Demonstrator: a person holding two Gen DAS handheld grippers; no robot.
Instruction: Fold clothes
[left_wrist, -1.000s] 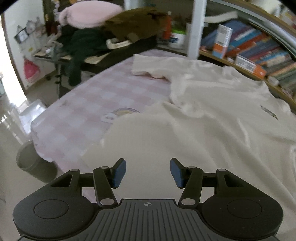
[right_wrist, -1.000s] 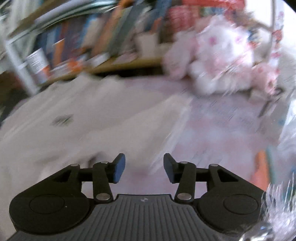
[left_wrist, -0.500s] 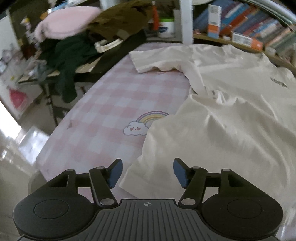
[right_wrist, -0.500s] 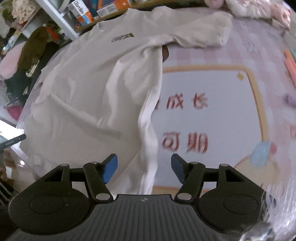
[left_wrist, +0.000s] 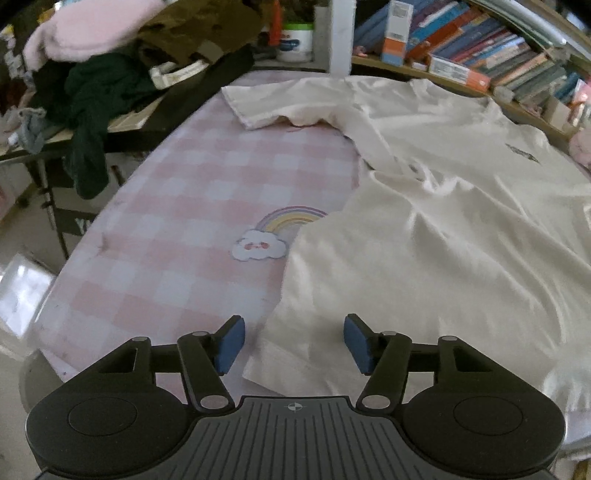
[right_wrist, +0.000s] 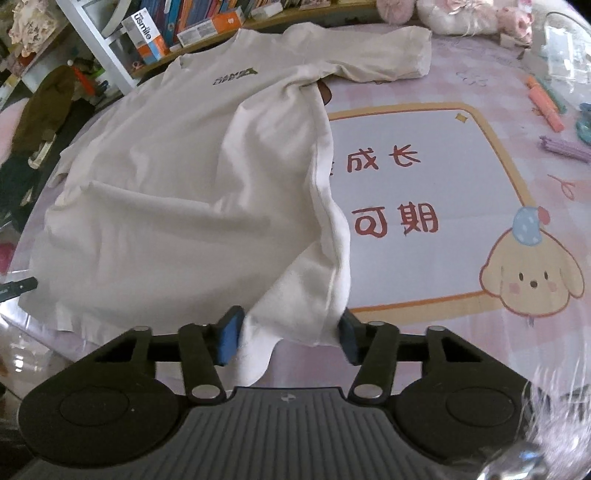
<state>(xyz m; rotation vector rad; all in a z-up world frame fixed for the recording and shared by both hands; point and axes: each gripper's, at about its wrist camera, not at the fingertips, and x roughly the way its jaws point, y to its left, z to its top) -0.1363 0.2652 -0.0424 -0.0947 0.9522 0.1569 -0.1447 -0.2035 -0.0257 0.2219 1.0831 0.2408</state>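
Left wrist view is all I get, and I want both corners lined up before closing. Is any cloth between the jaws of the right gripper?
Observer: Yes. The right gripper stands open, with the lower side corner of the cream cotton T-shirt bunched between the jaws.
Operator: What lies beside that corner?
Observer: A printed panel with red Chinese characters and an orange border on the pink tablecloth.
Operator: Does anything cover that panel?
Observer: The shirt's side edge overlaps its left border; a cartoon puppy sits at its lower right corner.
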